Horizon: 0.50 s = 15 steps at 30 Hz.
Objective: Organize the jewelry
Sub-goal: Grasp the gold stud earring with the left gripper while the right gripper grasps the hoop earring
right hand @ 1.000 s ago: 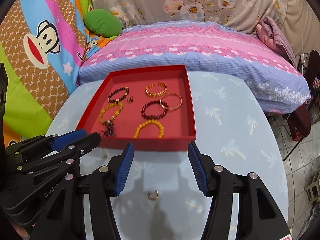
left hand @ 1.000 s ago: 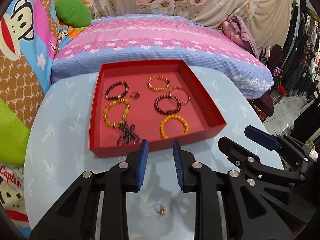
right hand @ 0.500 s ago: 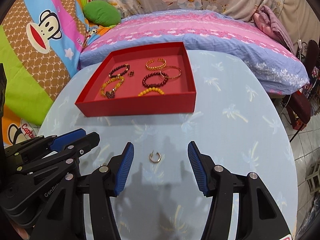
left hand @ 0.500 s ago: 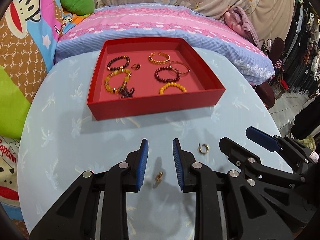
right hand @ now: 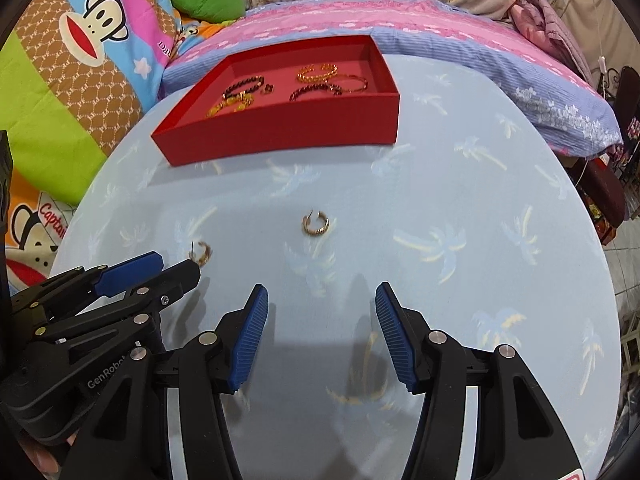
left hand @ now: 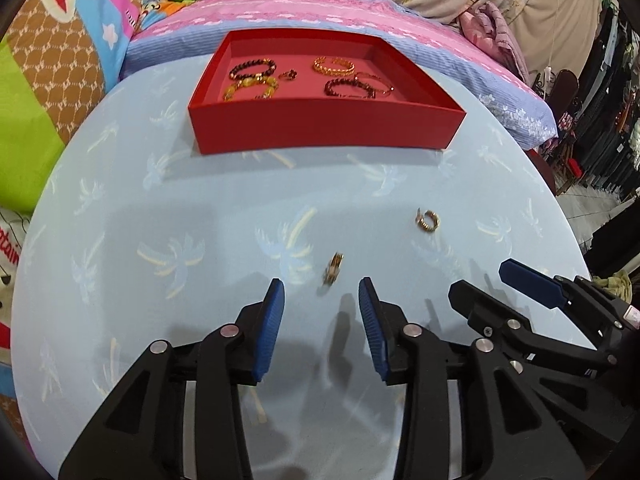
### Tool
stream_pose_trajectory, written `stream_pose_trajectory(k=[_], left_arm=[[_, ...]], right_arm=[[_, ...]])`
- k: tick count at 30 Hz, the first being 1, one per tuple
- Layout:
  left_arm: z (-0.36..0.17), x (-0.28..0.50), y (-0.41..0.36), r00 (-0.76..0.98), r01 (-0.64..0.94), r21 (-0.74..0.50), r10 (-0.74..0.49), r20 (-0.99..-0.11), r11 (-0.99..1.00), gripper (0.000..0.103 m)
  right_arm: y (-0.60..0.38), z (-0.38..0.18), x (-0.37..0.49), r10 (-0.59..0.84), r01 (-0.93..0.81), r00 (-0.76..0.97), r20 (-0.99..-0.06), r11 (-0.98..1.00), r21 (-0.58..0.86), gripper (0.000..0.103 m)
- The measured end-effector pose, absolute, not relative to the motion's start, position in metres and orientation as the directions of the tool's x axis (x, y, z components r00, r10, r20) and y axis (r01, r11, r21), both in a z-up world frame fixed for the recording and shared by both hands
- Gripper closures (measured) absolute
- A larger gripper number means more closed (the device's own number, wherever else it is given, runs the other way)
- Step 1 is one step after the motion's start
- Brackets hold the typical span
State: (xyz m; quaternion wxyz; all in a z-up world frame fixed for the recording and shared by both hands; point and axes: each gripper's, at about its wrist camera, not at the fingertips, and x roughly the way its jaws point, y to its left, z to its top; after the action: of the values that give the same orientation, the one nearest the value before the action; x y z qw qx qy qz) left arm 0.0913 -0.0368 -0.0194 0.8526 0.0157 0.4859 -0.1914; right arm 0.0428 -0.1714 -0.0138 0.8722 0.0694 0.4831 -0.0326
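Observation:
Two gold hoop earrings lie on the light blue table. One earring (left hand: 333, 269) sits just ahead of my open, empty left gripper (left hand: 321, 312); it also shows in the right wrist view (right hand: 201, 253). The other earring (left hand: 427, 220) (right hand: 315, 223) lies ahead of my open, empty right gripper (right hand: 319, 318). A red tray (left hand: 328, 124) (right hand: 280, 128) at the far side holds several bead bracelets and bangles. Each gripper shows in the other's view, the right one (left hand: 528, 280) and the left one (right hand: 136, 266).
The round table (right hand: 460, 200) has a palm-print cloth. A pink and blue pillow (left hand: 320, 8) lies behind the tray. Colourful bedding (right hand: 80, 60) is at the left. A dark chair (right hand: 612, 188) stands off the right edge.
Both grippers have pulled back from the tray toward the near side of the table. The left gripper's jaws have opened wider. Both earrings now lie ahead of the fingertips.

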Motion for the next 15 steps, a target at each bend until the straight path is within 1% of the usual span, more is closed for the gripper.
stream_pose_trajectory(k=[11, 14, 15], left_arm=[[-0.027, 0.100, -0.037, 0.463, 0.329, -0.178, -0.323, -0.826, 0.927, 0.067], [-0.028, 0.102, -0.041, 0.453, 0.345, -0.185, -0.336, -0.825, 0.920, 0.074], [-0.028, 0.102, -0.043, 0.452, 0.351, -0.183, -0.337, -0.826, 0.919, 0.079]], right_arm=[[-0.170, -0.023, 0.046, -0.005, 0.130, 0.529, -0.849, 0.989, 0.075, 0.048], [-0.173, -0.023, 0.048, -0.008, 0.136, 0.529, -0.849, 0.988, 0.075, 0.048], [-0.174, -0.024, 0.049, -0.010, 0.137, 0.529, -0.848, 0.988, 0.074, 0.048]])
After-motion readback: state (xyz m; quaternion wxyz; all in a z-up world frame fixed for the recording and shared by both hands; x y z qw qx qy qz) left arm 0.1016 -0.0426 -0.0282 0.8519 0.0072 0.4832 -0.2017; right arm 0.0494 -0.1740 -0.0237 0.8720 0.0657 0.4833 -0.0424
